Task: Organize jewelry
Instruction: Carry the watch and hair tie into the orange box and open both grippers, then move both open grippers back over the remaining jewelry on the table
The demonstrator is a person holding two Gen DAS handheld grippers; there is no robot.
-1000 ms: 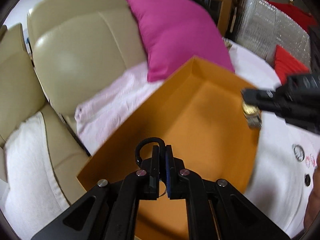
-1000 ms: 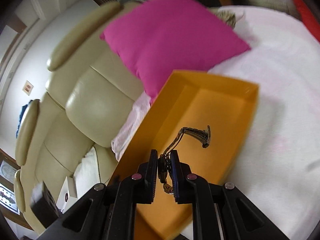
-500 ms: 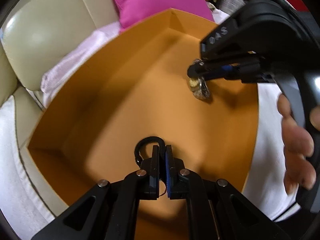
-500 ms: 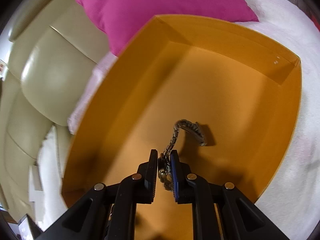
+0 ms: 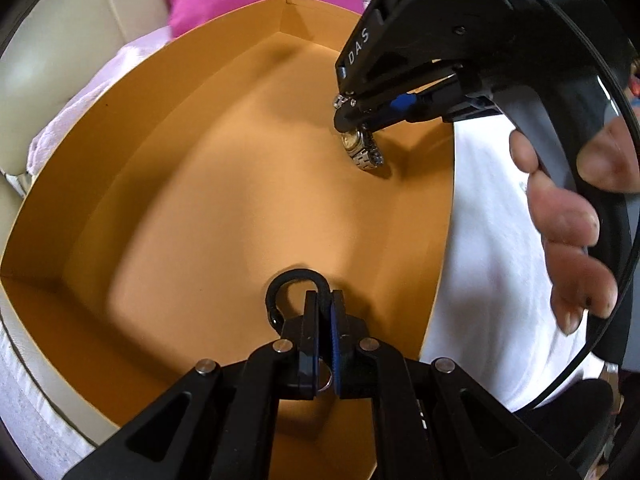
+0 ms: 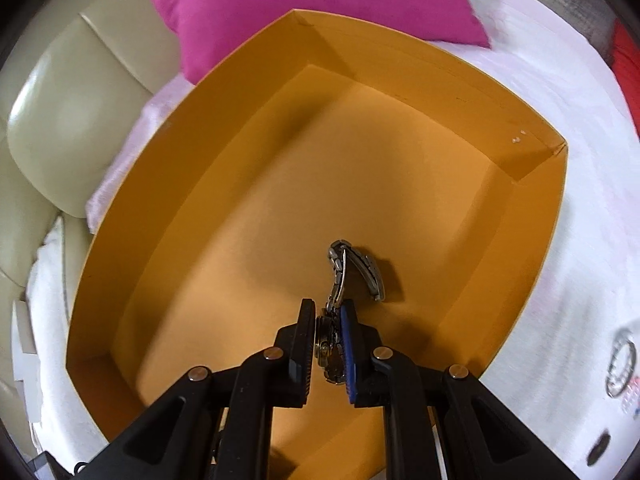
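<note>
An open orange box point(image 5: 132, 92) point(image 6: 420, 64) lies on a white cloth. My left gripper point(image 5: 323, 300) is shut on a black cord loop point(image 5: 288, 280) with a small metal ring point(image 5: 326, 380), low over the box floor near its front. My right gripper point(image 6: 326, 312) holds a metal wristwatch point(image 6: 352, 268) by its case; the jaws stand slightly apart and the band touches the box floor. The left wrist view shows the right gripper point(image 5: 346, 114) with the watch point(image 5: 360, 150) hanging below it on the box's right side.
A pink cushion point(image 6: 304, 4) and a cream leather sofa point(image 6: 64, 120) lie beyond the box. The white cloth point(image 6: 580, 200) spreads to the right, with a printed logo point(image 6: 620, 364). A hand point(image 5: 568, 216) grips the right tool.
Both grippers have come down into the box. The watch has lowered until its band rests on the floor, and the right jaws have parted a little.
</note>
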